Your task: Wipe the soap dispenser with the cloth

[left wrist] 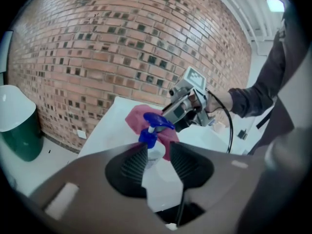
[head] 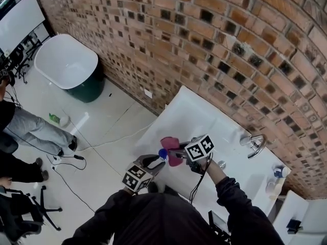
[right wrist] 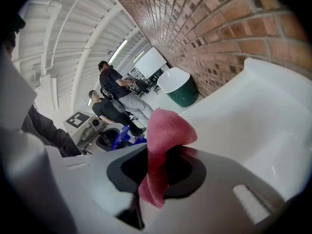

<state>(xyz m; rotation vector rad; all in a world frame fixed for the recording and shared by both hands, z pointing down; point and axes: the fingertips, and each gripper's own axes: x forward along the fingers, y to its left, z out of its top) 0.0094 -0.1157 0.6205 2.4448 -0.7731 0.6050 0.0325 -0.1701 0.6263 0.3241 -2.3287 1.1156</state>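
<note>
The soap dispenser (head: 162, 152), a clear bottle with a blue pump head (left wrist: 155, 126), sits between the ribbed pads of my left gripper (left wrist: 158, 156), which is shut on its body and holds it up over the counter's front edge. In the head view the left gripper (head: 158, 161) is just left of the right one. My right gripper (right wrist: 158, 167) is shut on a pink cloth (right wrist: 165, 128) that folds up out of its jaws. In the head view the cloth (head: 171, 146) hangs right beside the pump head, with the right gripper (head: 180, 152) behind it.
A white counter (head: 199, 114) with a basin and a chrome faucet (head: 254, 144) runs along the brick wall (head: 214, 40). A white tub on a green base (head: 69, 65) stands at the far left. People (head: 28, 131) and cables are on the floor at left. A small bottle (head: 280, 172) stands at right.
</note>
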